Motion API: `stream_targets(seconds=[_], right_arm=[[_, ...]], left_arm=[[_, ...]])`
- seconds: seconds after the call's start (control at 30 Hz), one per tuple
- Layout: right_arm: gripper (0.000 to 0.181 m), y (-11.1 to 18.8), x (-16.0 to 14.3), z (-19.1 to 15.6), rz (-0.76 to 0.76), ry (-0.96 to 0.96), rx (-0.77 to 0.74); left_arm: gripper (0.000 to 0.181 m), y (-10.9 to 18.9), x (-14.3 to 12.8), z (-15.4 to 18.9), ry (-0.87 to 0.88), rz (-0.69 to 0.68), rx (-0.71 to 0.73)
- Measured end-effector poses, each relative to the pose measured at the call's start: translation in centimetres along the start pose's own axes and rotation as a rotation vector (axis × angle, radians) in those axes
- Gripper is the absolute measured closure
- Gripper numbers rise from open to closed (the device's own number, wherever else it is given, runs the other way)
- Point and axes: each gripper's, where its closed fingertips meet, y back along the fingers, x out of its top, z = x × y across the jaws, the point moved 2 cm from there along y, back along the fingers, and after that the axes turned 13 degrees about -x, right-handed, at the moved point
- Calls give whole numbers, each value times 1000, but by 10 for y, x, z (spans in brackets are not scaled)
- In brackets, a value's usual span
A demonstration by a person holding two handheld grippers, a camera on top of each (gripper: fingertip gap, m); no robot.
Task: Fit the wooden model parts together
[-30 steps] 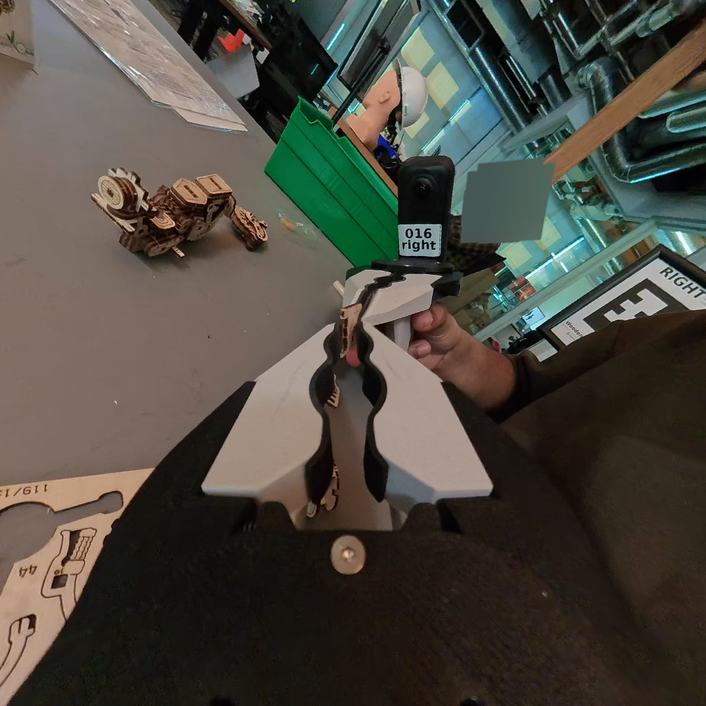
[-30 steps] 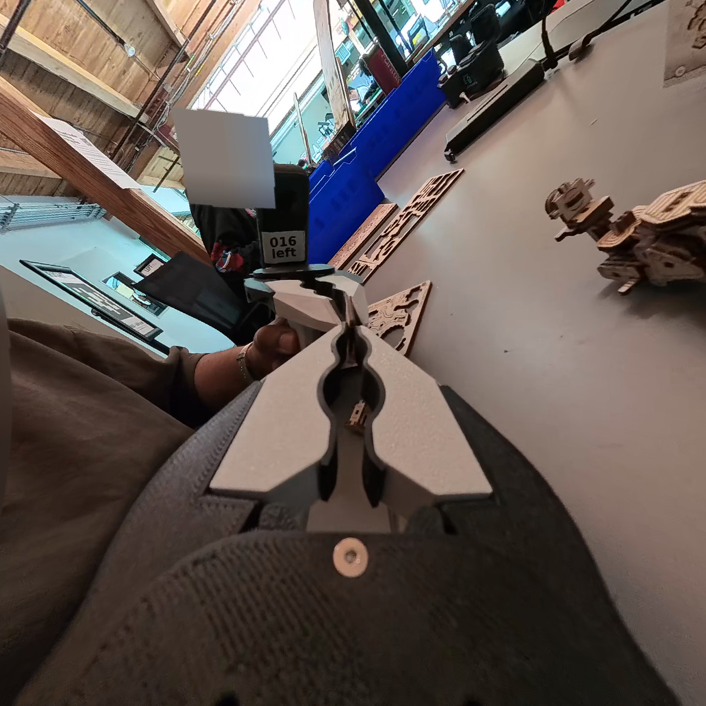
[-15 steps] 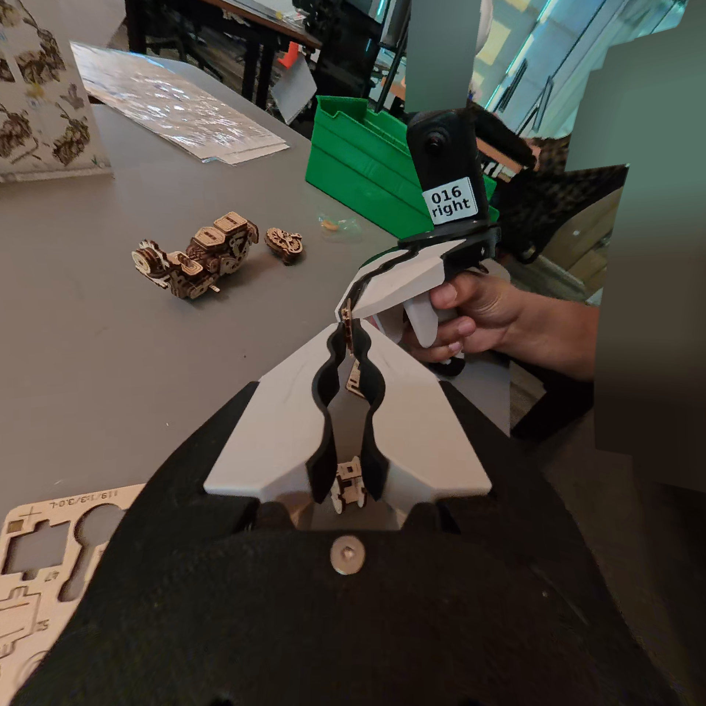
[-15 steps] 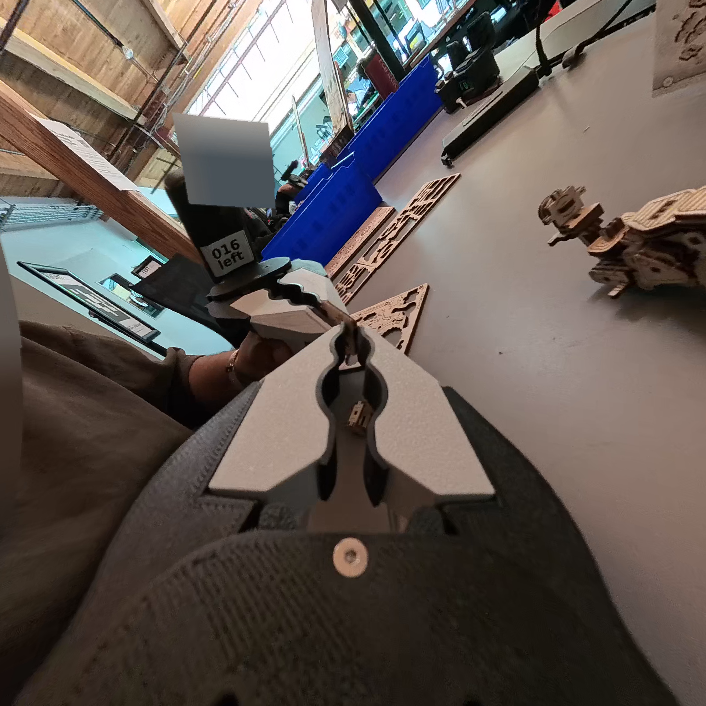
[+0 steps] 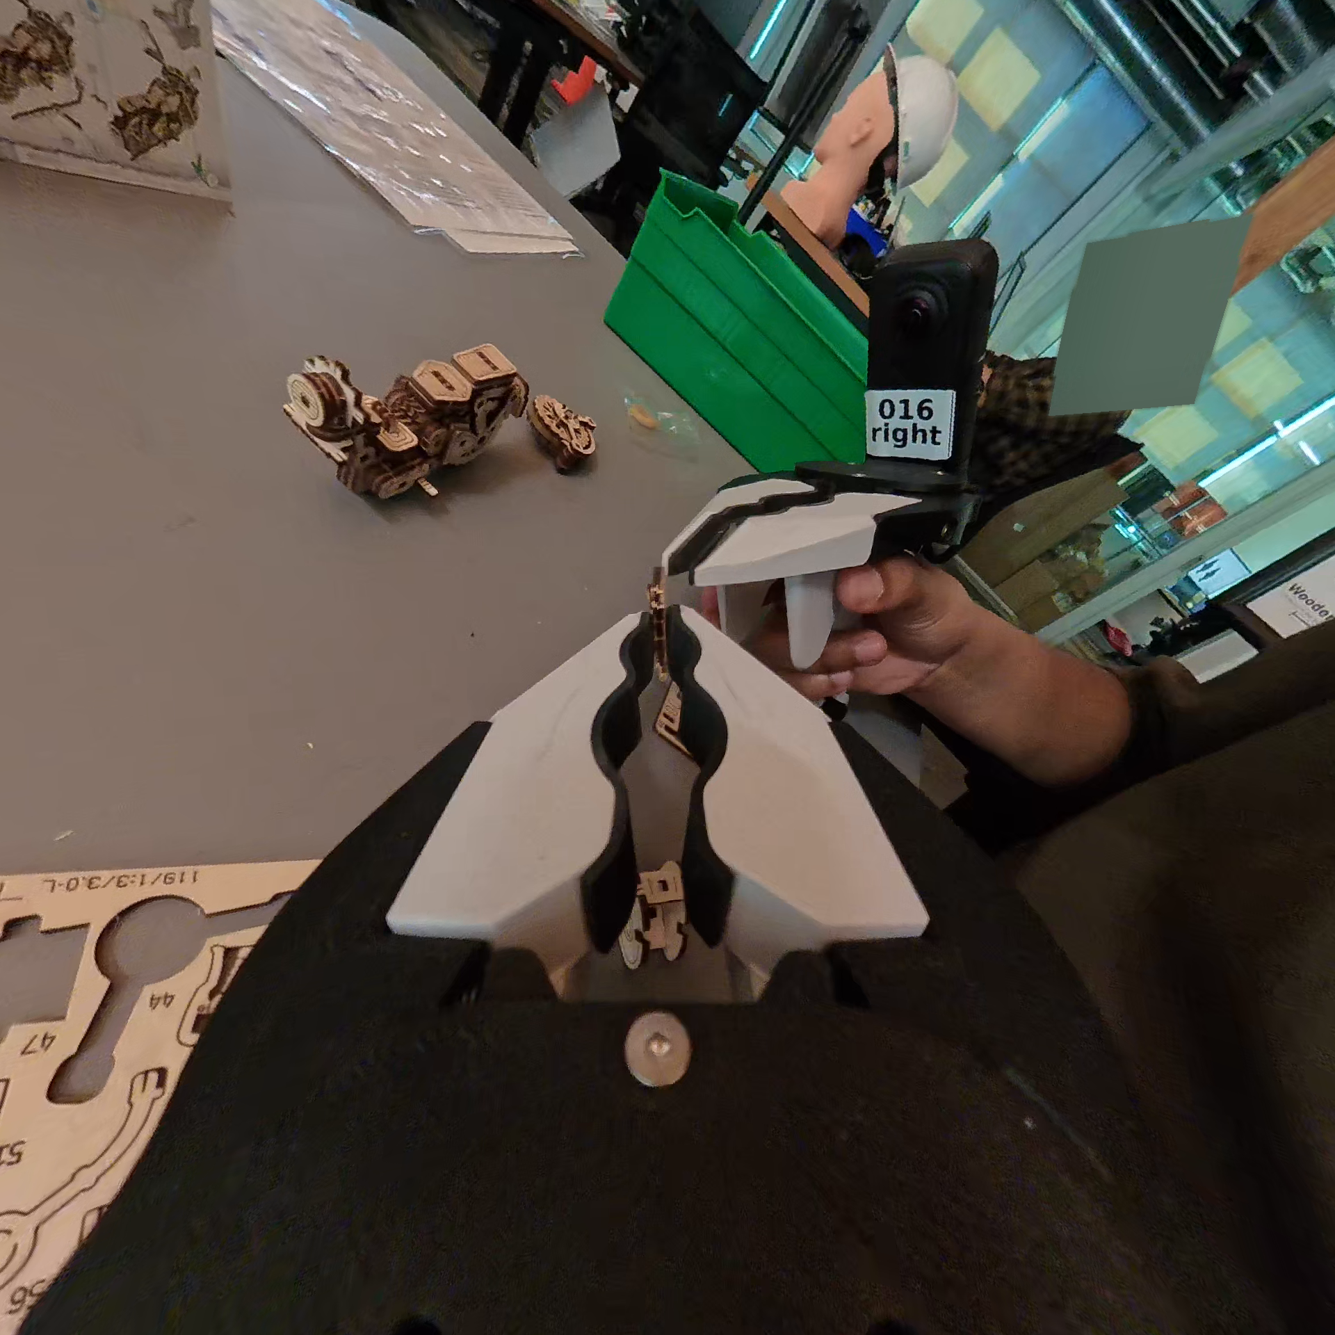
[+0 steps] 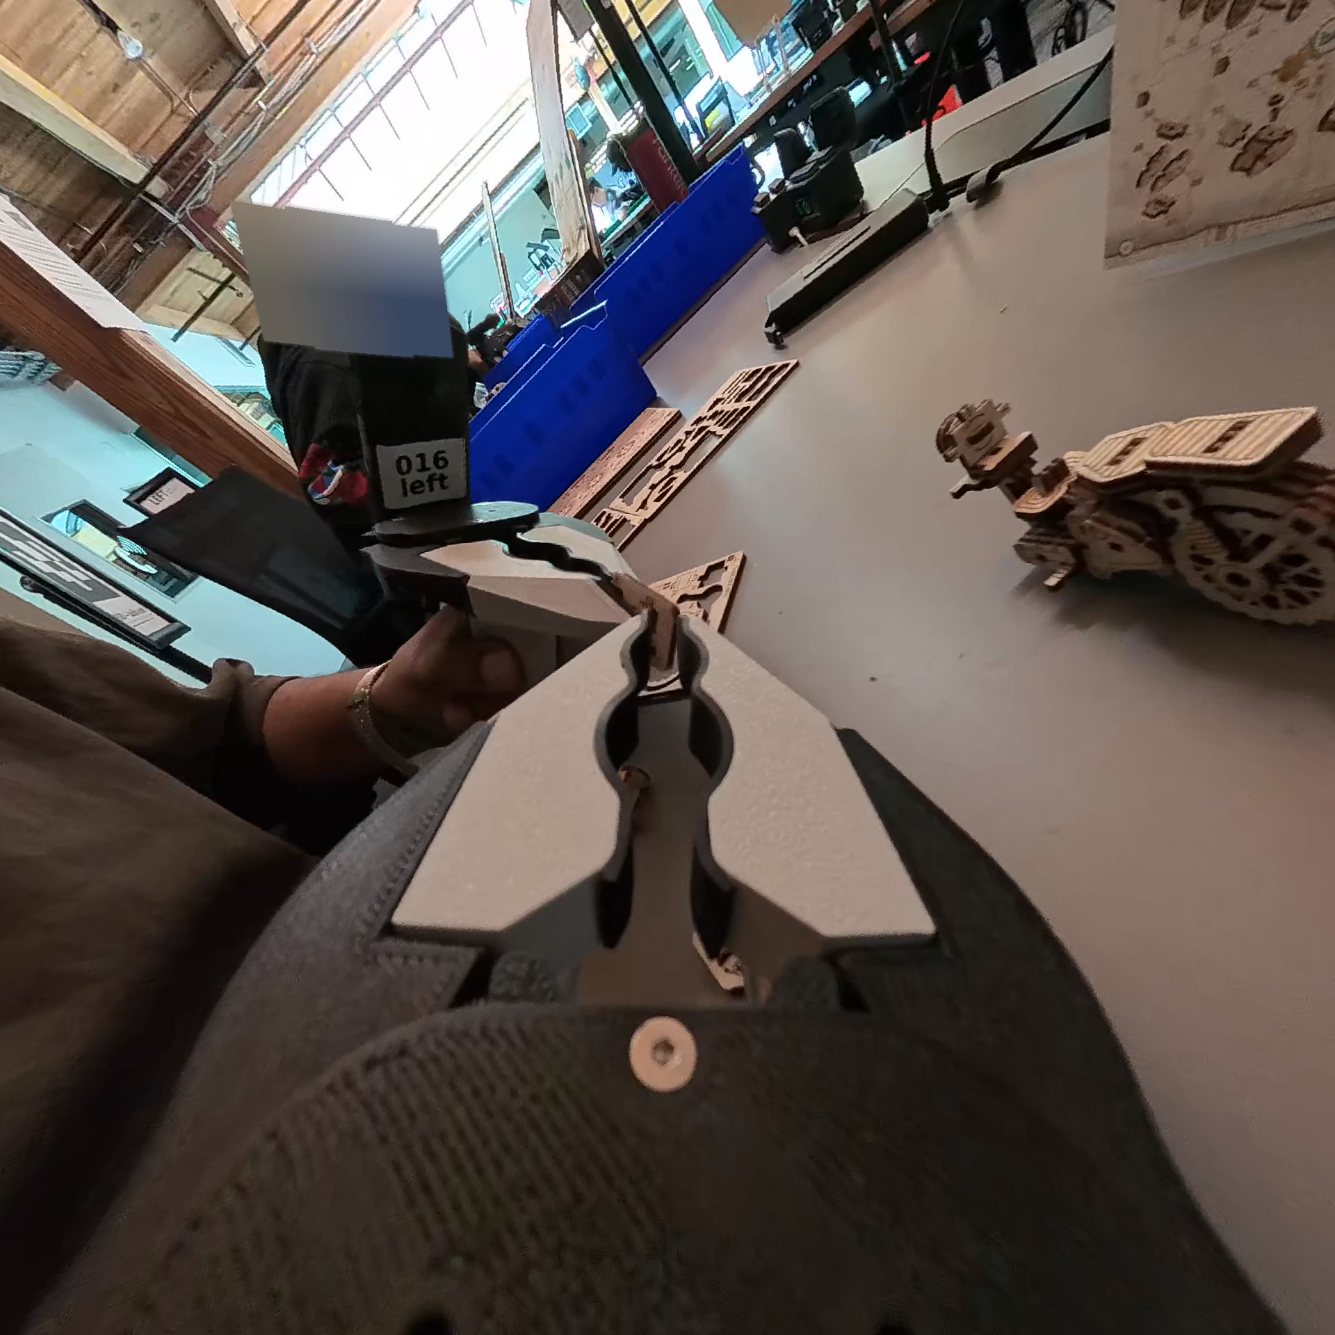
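Observation:
In the left wrist view my left gripper point(image 5: 657, 625) is shut on a thin wooden part point(image 5: 657, 614) that sticks up from its tips. My right gripper point(image 5: 677, 567), held by a hand, meets that part tip to tip from the right. In the right wrist view my right gripper point(image 6: 656, 636) is shut on a small wooden part point(image 6: 661, 639), with my left gripper point(image 6: 627, 585) touching it from the upper left. More wood point(image 5: 654, 914) shows low between the left fingers. A half-built wooden model point(image 5: 404, 419) lies on the grey table point(image 5: 217, 650), also in the right wrist view point(image 6: 1185, 520).
A small wooden wheel piece point(image 5: 562, 432) lies beside the model. A green bin point(image 5: 737, 347) stands at the table's far edge. A punched-out wooden sheet point(image 5: 108, 1011) lies near me; more sheets point(image 6: 693, 448) and blue bins point(image 6: 578, 404) are on the left side. Printed sheets point(image 5: 404, 130) lie at the back. Less than 4 cm separates the two grippers' tips.
Both grippers stay shut with tips together. The two have tilted relative to each other; the right gripper now comes in more level from the right of the left gripper's tips.

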Motion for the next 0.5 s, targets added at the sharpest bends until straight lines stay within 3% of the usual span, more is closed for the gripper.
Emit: stream_targets(seconds=[0.3, 0.5], right_arm=[[171, -2, -2, 0, -14, 11, -8], [164, 4, 14, -9, 108, 133, -27]], left_arm=[[181, -1, -1, -1, 38, 5, -27], [180, 3, 1, -6, 159, 50, -70]])
